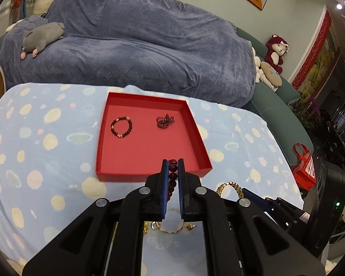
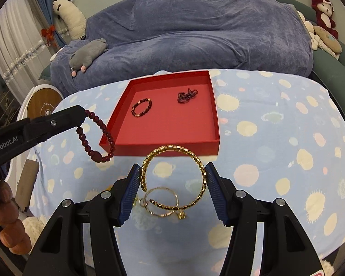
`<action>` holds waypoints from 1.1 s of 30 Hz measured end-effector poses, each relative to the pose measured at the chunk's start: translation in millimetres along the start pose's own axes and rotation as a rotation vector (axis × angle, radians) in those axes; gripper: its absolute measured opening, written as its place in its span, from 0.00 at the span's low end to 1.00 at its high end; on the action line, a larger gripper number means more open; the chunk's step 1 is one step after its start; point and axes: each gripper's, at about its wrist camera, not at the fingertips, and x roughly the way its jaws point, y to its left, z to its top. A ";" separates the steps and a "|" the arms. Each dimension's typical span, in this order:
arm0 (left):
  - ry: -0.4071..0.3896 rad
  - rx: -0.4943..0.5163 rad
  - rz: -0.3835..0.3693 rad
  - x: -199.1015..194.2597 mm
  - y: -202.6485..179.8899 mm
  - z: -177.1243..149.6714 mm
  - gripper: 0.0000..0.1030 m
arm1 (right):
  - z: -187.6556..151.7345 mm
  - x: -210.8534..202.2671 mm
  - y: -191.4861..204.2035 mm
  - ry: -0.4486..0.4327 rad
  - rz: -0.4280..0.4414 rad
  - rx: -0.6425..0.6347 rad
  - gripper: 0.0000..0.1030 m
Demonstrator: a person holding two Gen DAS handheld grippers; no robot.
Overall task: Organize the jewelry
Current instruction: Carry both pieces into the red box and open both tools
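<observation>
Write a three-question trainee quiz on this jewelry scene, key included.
1. True or false: the left gripper is shut on the dark red bead bracelet.
2. How many jewelry pieces lie inside the red tray?
3. The gold bangle is: A) inside the tray, B) between the fingers of the right gripper, C) on the sofa.

Key: 1 true; 2 two, a beaded bracelet and a dark tangled piece; 3 B.

A red tray (image 2: 215,124) sits on a pale blue cloth (image 2: 276,161) dotted with cream, pink and mint spots. Dark red beads (image 2: 96,138) hang at 9 o'clock, gripped by black fingers with blue ribbed pads (image 1: 165,184). A gold bangle (image 2: 172,177) gleams between 2 blue pads (image 2: 131,193).
</observation>
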 end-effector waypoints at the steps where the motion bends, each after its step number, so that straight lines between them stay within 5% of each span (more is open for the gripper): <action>1: -0.008 0.001 -0.006 3.0 -0.6 9.1 0.07 | 9.8 3.1 -2.1 -0.004 0.008 0.003 0.54; 7: -0.025 -0.011 -0.022 41.9 2.8 52.3 0.07 | 65.8 40.8 -9.5 -0.028 -0.007 -0.021 0.54; 14: 0.055 -0.080 0.021 112.0 41.6 59.6 0.07 | 102.2 107.7 -9.2 0.007 -0.018 -0.040 0.54; 23: 0.141 -0.087 0.114 163.8 92.7 34.3 0.07 | 101.6 181.5 -8.0 0.117 -0.036 -0.048 0.54; 33: 0.160 -0.067 0.166 178.5 99.4 27.9 0.09 | 99.0 201.4 -8.7 0.140 -0.065 -0.046 0.55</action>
